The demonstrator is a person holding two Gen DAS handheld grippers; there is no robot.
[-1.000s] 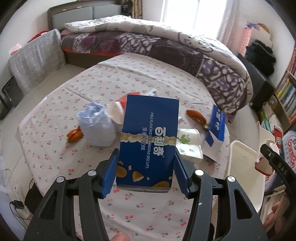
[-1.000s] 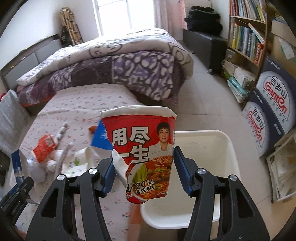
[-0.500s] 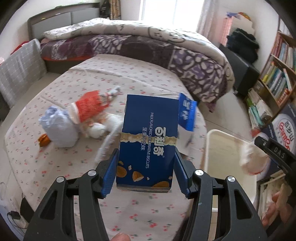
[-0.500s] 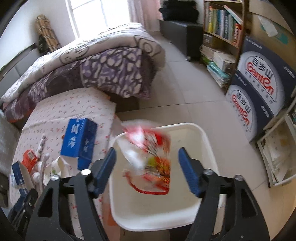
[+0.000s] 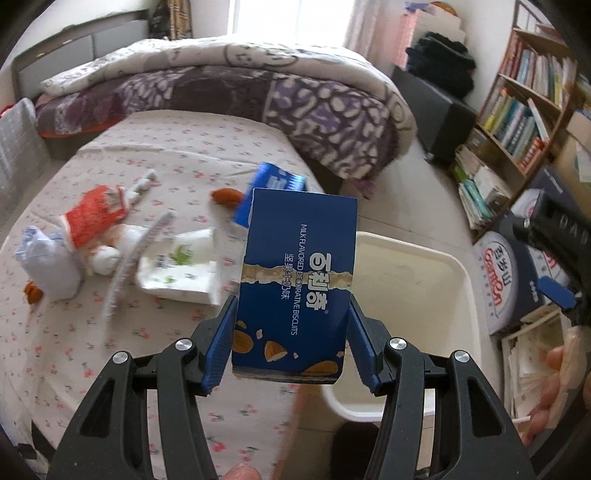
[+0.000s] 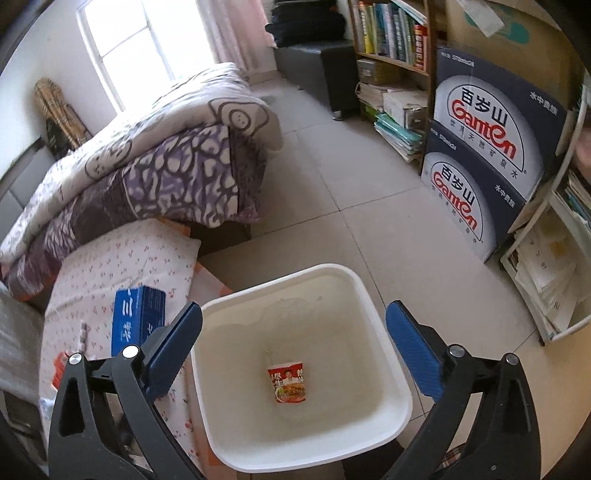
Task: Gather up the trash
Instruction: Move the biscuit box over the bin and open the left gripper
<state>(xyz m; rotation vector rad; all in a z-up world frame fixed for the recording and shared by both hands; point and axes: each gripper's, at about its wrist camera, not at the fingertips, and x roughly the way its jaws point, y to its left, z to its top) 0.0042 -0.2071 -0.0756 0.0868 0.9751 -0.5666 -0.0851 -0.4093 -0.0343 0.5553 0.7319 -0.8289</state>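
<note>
Below, the noodle cup [image 6: 287, 384] lies in the white bin [image 6: 373, 317] under the opening, empty right claw [image 6: 293, 345].

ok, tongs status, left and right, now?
Left tongs: closed on the blue cardboard biscuit box.
Right tongs: jaws opening, nothing between them.

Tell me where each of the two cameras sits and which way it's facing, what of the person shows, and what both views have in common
Left wrist: on the left gripper, angled down over the flowered table, its pads clamping the blue biscuit box; a fingertip shows below, a hand at right.
Right wrist: on the right gripper, jaws opening with nothing between, looking down into the white bin holding the noodle cup.
Shared: bin, table, bed, bookshelf.
</note>
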